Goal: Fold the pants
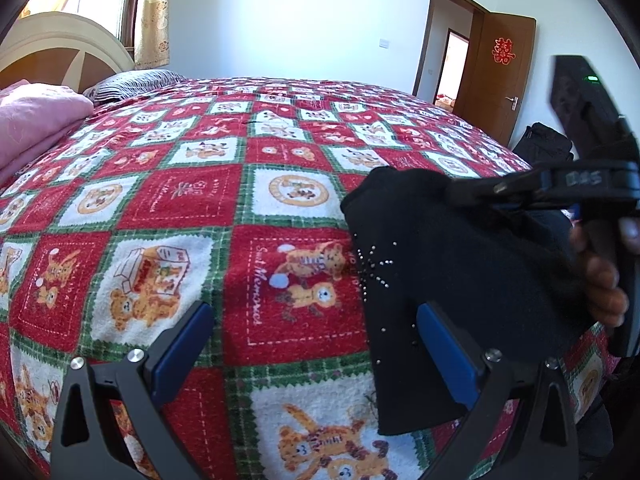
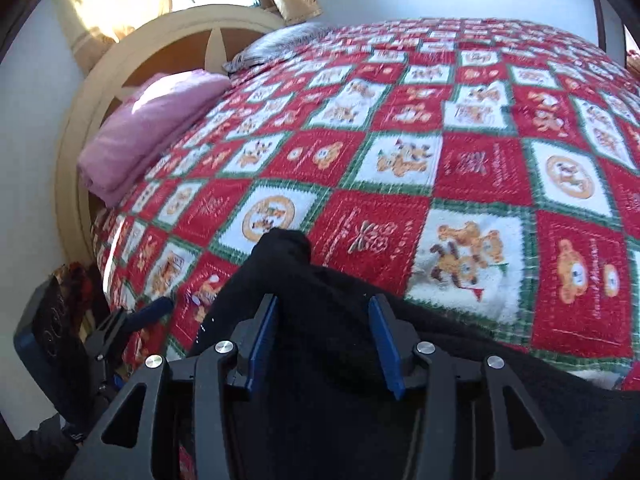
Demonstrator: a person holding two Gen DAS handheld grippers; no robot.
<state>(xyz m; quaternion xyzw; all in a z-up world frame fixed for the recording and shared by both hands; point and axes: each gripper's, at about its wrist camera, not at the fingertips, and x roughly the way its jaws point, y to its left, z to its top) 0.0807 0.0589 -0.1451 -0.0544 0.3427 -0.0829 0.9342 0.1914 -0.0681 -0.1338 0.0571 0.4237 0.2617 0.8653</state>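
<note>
On the bed (image 1: 168,208) near its edge lie the black pants (image 1: 460,272), folded small; both the left gripper (image 1: 316,360) and right gripper (image 2: 324,340) stand open, the right astride the cloth unclamped, so folding seems nearly done and next calls for withdrawal or a final tidy.

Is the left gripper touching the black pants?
Cannot tell. In the left wrist view the left gripper is wide open; its right pad overlaps the pants, but no contact or gap shows plainly.
</note>
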